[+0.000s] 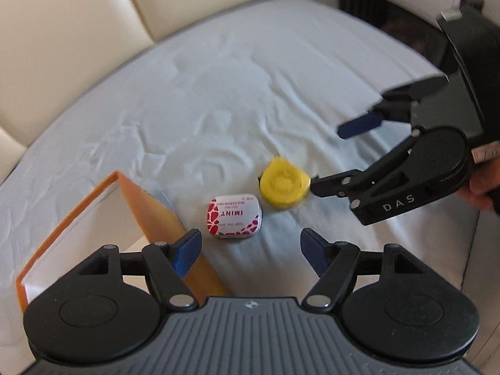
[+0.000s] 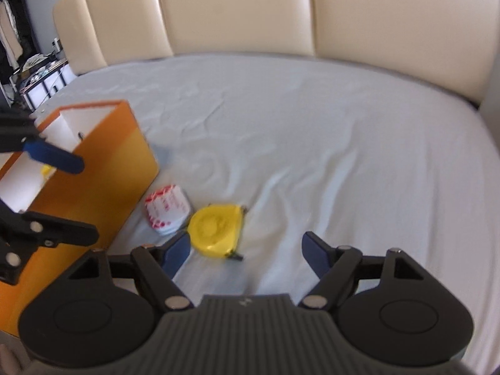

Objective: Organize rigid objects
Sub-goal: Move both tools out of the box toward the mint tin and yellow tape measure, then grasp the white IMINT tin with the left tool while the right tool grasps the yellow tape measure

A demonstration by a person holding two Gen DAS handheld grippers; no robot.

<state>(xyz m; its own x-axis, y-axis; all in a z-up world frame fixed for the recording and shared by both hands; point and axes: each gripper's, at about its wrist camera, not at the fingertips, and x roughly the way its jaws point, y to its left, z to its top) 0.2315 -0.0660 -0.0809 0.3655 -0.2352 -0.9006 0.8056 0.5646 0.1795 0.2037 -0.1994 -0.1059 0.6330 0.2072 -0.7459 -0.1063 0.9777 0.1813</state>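
A white mint tin (image 1: 232, 215) with a red pattern lies on the pale sheet beside a round yellow tape measure (image 1: 282, 184). Left of them stands an orange box (image 1: 156, 215) with a white inside. My left gripper (image 1: 251, 251) hovers just short of the tin, open and holding nothing. My right gripper (image 1: 337, 156) comes in from the right, open, its lower finger tip touching or nearly touching the tape measure. In the right wrist view the tape measure (image 2: 215, 226) lies just ahead of my right gripper (image 2: 247, 250), with the tin (image 2: 167, 211) beside the box (image 2: 103, 168). My left gripper (image 2: 87, 200) stands open in front of the box.
The wrinkled bed sheet (image 2: 312, 140) stretches far and right of the objects. A cream padded headboard (image 2: 250, 15) closes the far side. Something small and yellow (image 2: 47, 170) shows inside the box. A cluttered rack (image 2: 37, 75) stands beyond the bed's left edge.
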